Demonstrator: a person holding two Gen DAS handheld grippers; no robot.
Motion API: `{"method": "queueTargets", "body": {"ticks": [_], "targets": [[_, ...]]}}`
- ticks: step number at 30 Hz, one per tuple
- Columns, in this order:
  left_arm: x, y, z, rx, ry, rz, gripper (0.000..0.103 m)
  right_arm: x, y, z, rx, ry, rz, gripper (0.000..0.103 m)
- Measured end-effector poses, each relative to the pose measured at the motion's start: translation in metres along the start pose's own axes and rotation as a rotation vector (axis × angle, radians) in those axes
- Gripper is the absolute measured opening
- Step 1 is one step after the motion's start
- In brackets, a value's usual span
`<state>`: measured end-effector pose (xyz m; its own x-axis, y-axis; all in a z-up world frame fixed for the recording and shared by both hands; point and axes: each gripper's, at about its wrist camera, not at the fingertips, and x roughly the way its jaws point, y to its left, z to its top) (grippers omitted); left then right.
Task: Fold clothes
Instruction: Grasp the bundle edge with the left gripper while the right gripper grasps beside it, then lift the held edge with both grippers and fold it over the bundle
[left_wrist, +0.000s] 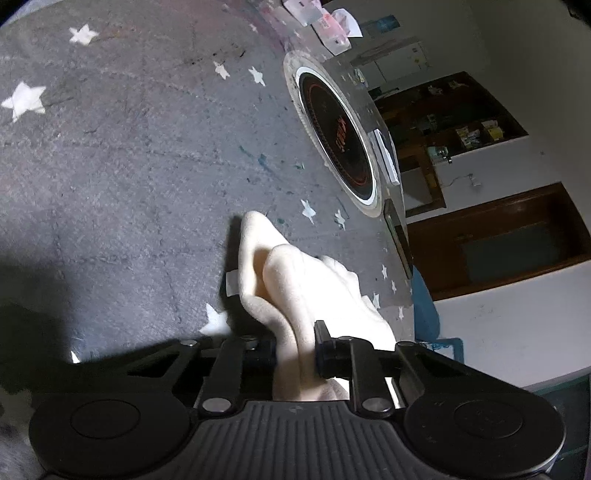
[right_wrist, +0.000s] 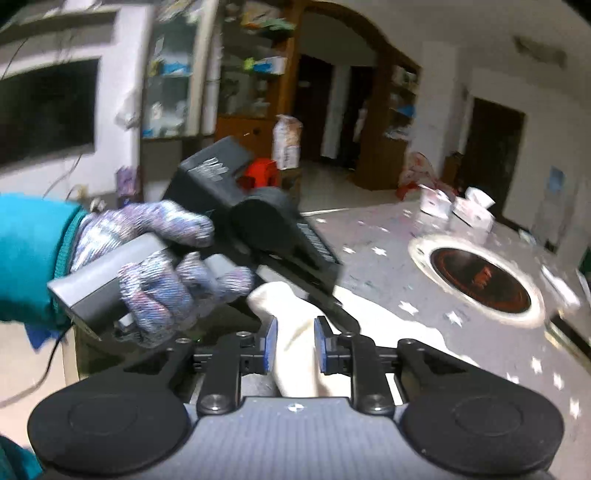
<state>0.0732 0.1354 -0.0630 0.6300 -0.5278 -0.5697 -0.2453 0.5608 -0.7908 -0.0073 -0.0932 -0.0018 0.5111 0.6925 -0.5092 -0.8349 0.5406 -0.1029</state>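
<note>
A cream-white garment (left_wrist: 295, 280) lies bunched on the grey star-patterned table cover (left_wrist: 129, 147). My left gripper (left_wrist: 295, 354) is shut on a fold of it, and the cloth runs forward from between the fingers. In the right wrist view the same cream garment (right_wrist: 295, 354) passes between the blue pads (right_wrist: 271, 343) of my right gripper (right_wrist: 295, 350), which is shut on it. The left gripper's body (right_wrist: 258, 229), held by a gloved hand (right_wrist: 162, 258), is just ahead and to the left of the right gripper.
A round black induction cooker (left_wrist: 336, 136) is set into the table; it also shows in the right wrist view (right_wrist: 480, 280). White and pink packets (left_wrist: 328, 22) lie at the table's far edge. The table edge (left_wrist: 402, 240) drops off at right, with a blue object (left_wrist: 424, 310) beside it.
</note>
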Motion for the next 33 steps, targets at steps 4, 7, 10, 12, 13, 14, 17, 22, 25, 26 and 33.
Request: {"method": "queueTargets", "body": {"ticks": [4, 7, 10, 12, 13, 14, 17, 22, 25, 26, 33], "targets": [[-0.002, -0.006, -0.004, 0.055, -0.014, 0.025, 0.02, -0.018, -0.034, -0.016, 0.149, 0.01, -0.075, 0.026], [-0.002, -0.009, -0.005, 0.082, -0.02, 0.039, 0.02, -0.031, -0.068, -0.03, 0.281, 0.03, -0.153, 0.027], [-0.003, -0.013, -0.007, 0.114, -0.026, 0.057, 0.02, -0.041, -0.105, -0.048, 0.393, 0.054, -0.244, 0.036], [-0.002, -0.016, -0.008, 0.137, -0.03, 0.07, 0.02, -0.047, -0.13, -0.062, 0.47, 0.069, -0.301, 0.036], [-0.002, -0.018, -0.009, 0.152, -0.032, 0.077, 0.02, -0.047, -0.136, -0.066, 0.501, 0.071, -0.301, 0.036], [-0.002, -0.019, -0.009, 0.167, -0.034, 0.084, 0.02, -0.047, -0.143, -0.071, 0.532, 0.073, -0.301, 0.037], [-0.001, -0.024, -0.011, 0.208, -0.039, 0.106, 0.02, -0.046, -0.164, -0.086, 0.625, 0.079, -0.299, 0.037], [0.002, -0.029, -0.013, 0.256, -0.045, 0.128, 0.02, -0.043, -0.182, -0.105, 0.751, 0.064, -0.263, 0.039], [0.003, -0.035, -0.015, 0.297, -0.053, 0.154, 0.02, -0.042, -0.18, -0.106, 0.772, 0.052, -0.216, 0.034], [0.003, -0.037, -0.016, 0.314, -0.058, 0.167, 0.02, -0.039, -0.176, -0.105, 0.767, 0.053, -0.19, 0.03], [-0.004, -0.061, -0.025, 0.421, -0.089, 0.175, 0.017, -0.056, -0.161, -0.091, 0.71, -0.012, -0.228, 0.011]]}}
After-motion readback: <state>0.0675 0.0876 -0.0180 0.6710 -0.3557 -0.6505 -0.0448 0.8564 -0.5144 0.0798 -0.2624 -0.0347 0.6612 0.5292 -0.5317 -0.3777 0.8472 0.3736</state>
